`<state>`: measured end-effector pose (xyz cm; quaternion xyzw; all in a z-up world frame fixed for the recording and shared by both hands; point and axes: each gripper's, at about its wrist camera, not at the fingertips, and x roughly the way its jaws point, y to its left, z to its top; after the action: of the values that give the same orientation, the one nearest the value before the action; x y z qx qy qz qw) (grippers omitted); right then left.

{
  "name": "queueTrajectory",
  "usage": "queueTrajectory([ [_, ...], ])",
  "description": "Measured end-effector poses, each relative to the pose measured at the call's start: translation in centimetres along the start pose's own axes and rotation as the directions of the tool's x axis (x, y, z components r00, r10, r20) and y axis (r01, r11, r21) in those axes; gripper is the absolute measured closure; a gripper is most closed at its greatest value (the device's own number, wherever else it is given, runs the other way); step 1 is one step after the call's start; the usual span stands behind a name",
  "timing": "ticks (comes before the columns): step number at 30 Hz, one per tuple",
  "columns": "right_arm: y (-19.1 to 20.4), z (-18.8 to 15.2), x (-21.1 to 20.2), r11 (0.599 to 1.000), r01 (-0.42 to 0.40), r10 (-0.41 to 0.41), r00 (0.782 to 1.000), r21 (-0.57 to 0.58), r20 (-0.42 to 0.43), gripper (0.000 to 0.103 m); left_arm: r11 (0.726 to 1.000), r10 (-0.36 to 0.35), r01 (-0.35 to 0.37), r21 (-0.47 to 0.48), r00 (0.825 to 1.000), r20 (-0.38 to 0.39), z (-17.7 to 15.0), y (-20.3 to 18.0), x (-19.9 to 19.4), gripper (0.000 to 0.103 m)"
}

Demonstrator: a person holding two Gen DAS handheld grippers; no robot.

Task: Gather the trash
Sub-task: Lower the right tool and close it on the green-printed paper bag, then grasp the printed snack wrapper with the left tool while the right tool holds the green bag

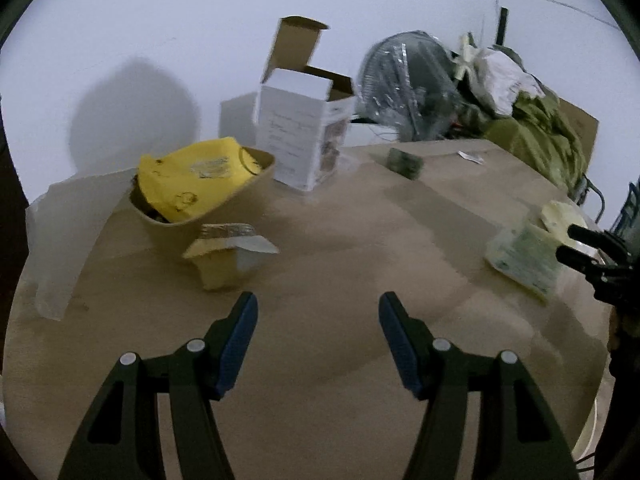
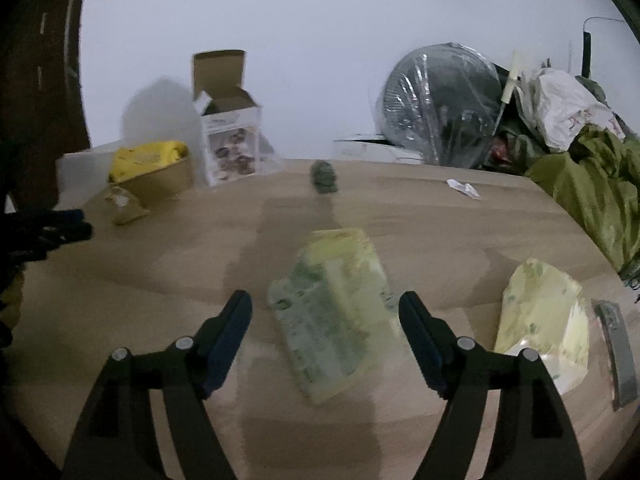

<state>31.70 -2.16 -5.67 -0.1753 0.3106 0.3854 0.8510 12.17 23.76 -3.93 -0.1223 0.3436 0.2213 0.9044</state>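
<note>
- Pale green packet [image 2: 334, 312]: flat on the tabletop [image 2: 420, 216], between the jaws of the right hand-held gripper [image 2: 325, 305]; pads apart, not touching it.
- Risk: thin, limp packet may slide or fold if the pads close high; judged likely without a lower approach.
- Second pale wrapper [image 2: 544, 320]: just beside, could be nudged.
- Left hand-held gripper [image 1: 318, 306]: released, half open, empty, above bare tabletop.
- Tan bin [image 1: 208, 216]: far left, holding a yellow bag [image 1: 192, 180]; a long carry may drop the packet.
</note>
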Motion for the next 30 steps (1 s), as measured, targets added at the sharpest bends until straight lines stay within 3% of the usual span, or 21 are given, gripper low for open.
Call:
queueTrajectory([
  [7, -0.7, 0.4, 3.6, 1.000, -0.016, 0.015, 0.996, -0.010, -0.088, 0.028, 0.997, 0.028, -0.028, -0.073, 1.000, -0.002, 1.0, 2.4, 0.9, 0.040],
  [9, -0.5, 0.4, 4.3, 1.000, -0.014, 0.013, 0.994, -0.014, -0.107, 0.029, 0.994, 0.028, -0.028, -0.110, 1.000, 0.003, 0.9, 3.2, 1.1, 0.034],
  [11, -0.2, 0.5, 4.8, 0.999, -0.020, 0.016, 0.993, -0.036, -0.119, 0.051, 0.990, 0.041, -0.038, -0.133, 0.999, 0.020, 1.1, 3.9, 1.1, 0.030],
  [12, 0.0, 0.5, 5.1, 0.998, -0.025, 0.019, 0.991, -0.050, -0.131, 0.075, 0.988, 0.044, -0.039, -0.148, 0.999, 0.029, 1.2, 4.3, 1.1, 0.028],
  [13, 0.2, 0.5, 5.4, 0.998, -0.026, 0.017, 0.990, -0.063, -0.139, 0.087, 0.985, 0.044, -0.037, -0.170, 0.998, 0.037, 1.4, 4.8, 1.2, 0.026],
  [19, 1.2, 0.7, 5.3, 0.993, -0.059, 0.045, 0.991, -0.103, -0.130, 0.094, 0.975, 0.054, -0.047, -0.215, 0.998, 0.025, 2.4, 5.9, 3.2, 0.023],
  [30, 1.4, 0.4, 3.7, 0.992, -0.067, 0.057, 0.994, -0.104, -0.090, 0.095, 0.975, 0.047, -0.061, -0.216, 0.997, -0.067, 3.1, 5.6, 7.8, 0.023],
])
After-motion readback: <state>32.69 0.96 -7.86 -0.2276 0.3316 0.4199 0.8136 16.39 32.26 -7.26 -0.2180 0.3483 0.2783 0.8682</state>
